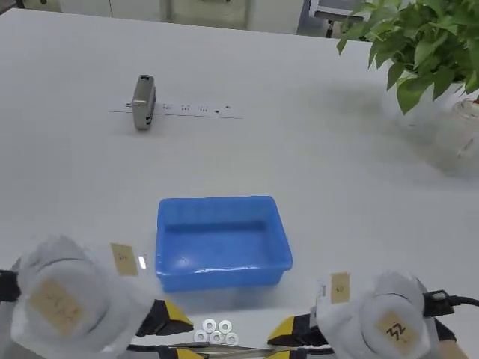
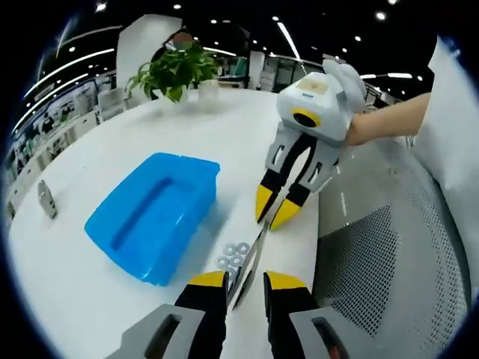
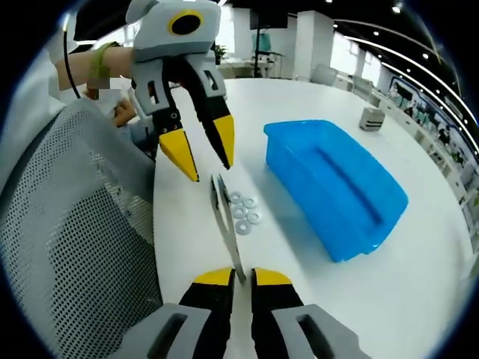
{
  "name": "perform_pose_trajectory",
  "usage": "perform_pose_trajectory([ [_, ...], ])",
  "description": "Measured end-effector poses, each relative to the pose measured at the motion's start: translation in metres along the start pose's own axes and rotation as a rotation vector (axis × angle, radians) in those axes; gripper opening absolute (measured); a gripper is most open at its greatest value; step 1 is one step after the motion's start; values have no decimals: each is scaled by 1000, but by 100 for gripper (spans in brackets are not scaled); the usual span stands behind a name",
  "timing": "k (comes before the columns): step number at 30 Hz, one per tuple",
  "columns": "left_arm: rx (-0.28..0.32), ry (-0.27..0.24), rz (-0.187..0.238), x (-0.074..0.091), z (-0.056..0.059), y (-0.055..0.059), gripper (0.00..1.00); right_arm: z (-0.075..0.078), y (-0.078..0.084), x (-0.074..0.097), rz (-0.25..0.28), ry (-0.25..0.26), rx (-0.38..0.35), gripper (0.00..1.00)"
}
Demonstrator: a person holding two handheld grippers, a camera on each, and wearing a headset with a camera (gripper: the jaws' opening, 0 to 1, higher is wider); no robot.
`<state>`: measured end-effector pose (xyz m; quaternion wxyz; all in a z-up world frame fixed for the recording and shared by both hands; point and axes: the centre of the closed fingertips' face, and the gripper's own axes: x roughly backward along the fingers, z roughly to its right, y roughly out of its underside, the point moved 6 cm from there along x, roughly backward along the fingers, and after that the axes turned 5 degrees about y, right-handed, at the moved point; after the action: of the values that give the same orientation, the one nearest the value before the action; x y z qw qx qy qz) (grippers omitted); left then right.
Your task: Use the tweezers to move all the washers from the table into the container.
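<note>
Pickup of the tweezers (image 3: 224, 217) is the step I judge to be in hand; no washer sits in the container yet. In the head view the tweezers lie along the bottom edge of the frame, on the table (image 1: 337, 187), with the washers (image 1: 216, 333) in a small cluster just above them. The blue container (image 1: 221, 275) stands at centre frame, near the washers, and looks empty.

In the right gripper view my left gripper (image 3: 207, 161) comes in from the upper left with its jaws plainly apart, the wide end of the tweezers just under its tips. In the left gripper view my right gripper (image 2: 274, 217) sits right of centre. Its jaws stand close about the thin end of the tweezers, but I cannot tell whether they pinch it or only frame it.

Next, as I read it, one gripper needs a firm hold across the tweezers' two arms, near the middle, so a squeeze closes the points. Then I would lift them and turn the points toward the nearest washer. The thin metal lying flat may slip.
</note>
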<state>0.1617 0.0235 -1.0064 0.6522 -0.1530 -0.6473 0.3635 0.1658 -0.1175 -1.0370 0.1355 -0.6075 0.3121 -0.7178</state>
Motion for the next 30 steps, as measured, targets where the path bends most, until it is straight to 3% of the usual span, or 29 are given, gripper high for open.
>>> perform_pose_trajectory([
  [4,-59,-21,-73,-6,-4,7,15,-5,-1,1,-11,-20,108,0],
  [8,-79,10,-79,-10,-7,9,14,-13,-5,5,7,-28,148,0],
  [12,-124,48,-114,-12,-5,13,11,-18,-15,15,53,-36,156,0],
  [22,-122,58,-49,1,-1,12,8,-26,-47,42,125,-47,188,0],
  [30,-128,56,-18,7,-2,13,6,-29,-78,49,161,-80,262,0],
])
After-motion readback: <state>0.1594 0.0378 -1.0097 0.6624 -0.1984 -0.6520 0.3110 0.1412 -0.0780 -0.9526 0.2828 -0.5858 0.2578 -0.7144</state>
